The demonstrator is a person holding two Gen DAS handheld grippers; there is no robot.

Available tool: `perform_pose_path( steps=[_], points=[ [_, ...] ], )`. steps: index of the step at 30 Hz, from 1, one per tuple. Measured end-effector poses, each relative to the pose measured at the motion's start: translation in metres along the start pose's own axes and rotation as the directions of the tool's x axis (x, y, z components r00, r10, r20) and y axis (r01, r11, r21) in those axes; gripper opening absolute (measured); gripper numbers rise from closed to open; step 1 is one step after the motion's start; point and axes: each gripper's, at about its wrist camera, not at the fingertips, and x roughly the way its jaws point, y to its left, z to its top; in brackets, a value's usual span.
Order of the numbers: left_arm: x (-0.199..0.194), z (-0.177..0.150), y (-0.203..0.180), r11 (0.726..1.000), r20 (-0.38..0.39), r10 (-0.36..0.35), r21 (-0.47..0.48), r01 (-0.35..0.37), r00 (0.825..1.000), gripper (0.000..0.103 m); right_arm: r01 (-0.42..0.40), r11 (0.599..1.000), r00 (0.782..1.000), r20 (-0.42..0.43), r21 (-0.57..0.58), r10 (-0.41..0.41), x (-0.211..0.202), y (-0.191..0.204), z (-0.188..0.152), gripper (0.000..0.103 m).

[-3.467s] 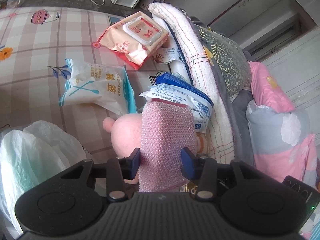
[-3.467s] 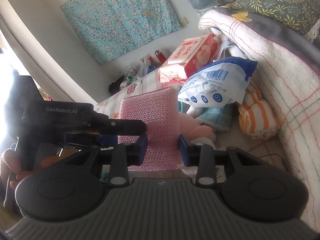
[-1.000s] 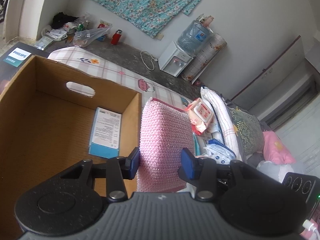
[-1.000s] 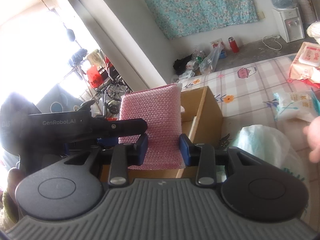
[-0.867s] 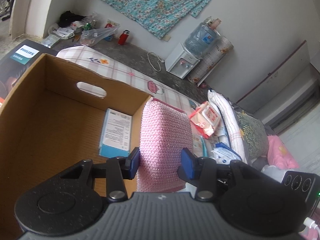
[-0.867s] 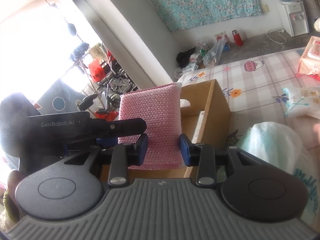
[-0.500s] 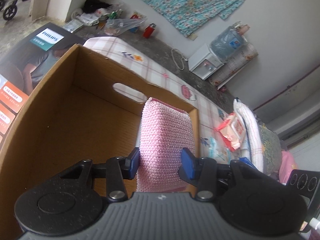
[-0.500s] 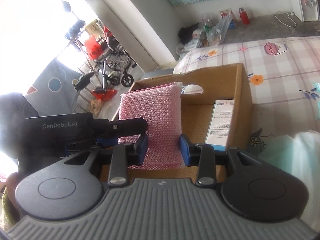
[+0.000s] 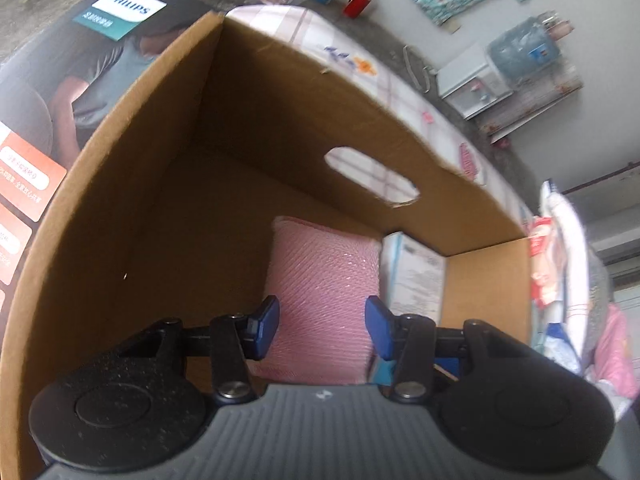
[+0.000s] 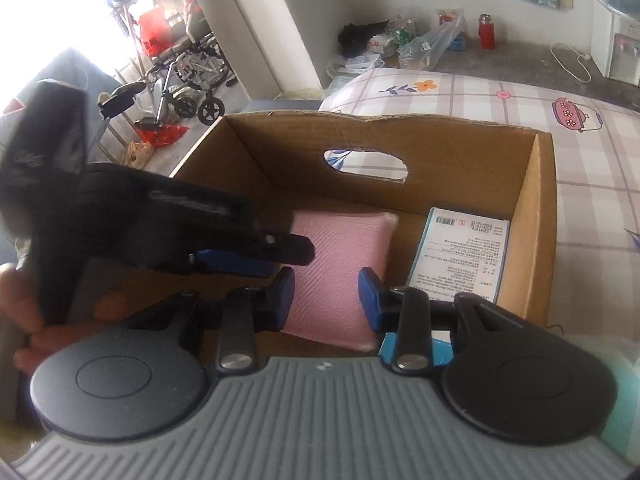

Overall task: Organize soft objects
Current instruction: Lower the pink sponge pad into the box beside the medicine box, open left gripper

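A pink knitted cushion [image 9: 324,280] stands on edge inside an open cardboard box [image 9: 168,120], low against its floor. My left gripper [image 9: 323,322] is shut on the cushion, its blue pads pressing both sides. My right gripper [image 10: 326,300] is shut on the same cushion [image 10: 340,248] from beside it. In the right wrist view the left tool's blue fingers [image 10: 236,261] reach the cushion's left edge, with a person's hand [image 10: 20,300] on the handle. The box wall [image 10: 440,160] has a handle cut-out.
A white and blue carton [image 10: 460,256] lies in the box's right corner, next to the cushion. A dark Philips box [image 9: 80,60] stands left of the cardboard box. The box rests on a checked bed sheet [image 10: 520,96]. A wheelchair [image 10: 188,76] and floor clutter are beyond.
Both grippers have carried the pink cushion from above the box rim down into the box, and both views have tipped downward. The grips look unchanged.
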Motion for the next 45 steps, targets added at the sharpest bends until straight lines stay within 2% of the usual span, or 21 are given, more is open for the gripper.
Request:
perform_pose_path(
  steps=[4, 13, 23, 34, 35, 39, 45],
  points=[
    [0.006, -0.001, 0.001, 1.0, -0.004, 0.019, 0.003, -0.019, 1.0, 0.048, -0.028, 1.0, 0.998, 0.054, -0.005, 0.028, -0.024, -0.008, -0.007, 0.035],
    [0.026, -0.007, -0.011, 0.994, -0.02, 0.112, 0.017, -0.112, 0.994, 0.048, -0.07, 0.996, 0.987, 0.151, 0.059, 0.061, -0.084, -0.048, -0.028, 0.035],
    [0.036, -0.014, -0.042, 0.977, 0.095, 0.193, 0.075, -0.2, 0.977, 0.047, -0.1, 0.986, 0.982, 0.171, 0.133, 0.077, -0.102, -0.076, -0.049, 0.035],
    [0.037, -0.01, -0.047, 0.973, 0.152, 0.214, 0.055, -0.224, 0.965, 0.048, -0.138, 0.976, 0.977, 0.187, 0.168, 0.106, -0.11, -0.079, -0.055, 0.035],
    [0.036, -0.01, -0.048, 0.973, 0.156, 0.214, 0.055, -0.225, 0.964, 0.05, -0.141, 0.976, 0.976, 0.188, 0.167, 0.109, -0.11, -0.078, -0.055, 0.035],
    [0.03, -0.013, -0.049, 0.979, 0.146, 0.194, 0.036, -0.201, 0.97, 0.068, -0.16, 0.974, 0.971, 0.203, 0.159, 0.126, -0.113, -0.072, -0.055, 0.036],
    [-0.002, -0.026, -0.062, 0.98, 0.21, 0.18, 0.051, -0.195, 0.961, 0.077, -0.184, 0.969, 0.963, 0.226, 0.165, 0.144, -0.122, -0.07, -0.056, 0.04]
  ],
)
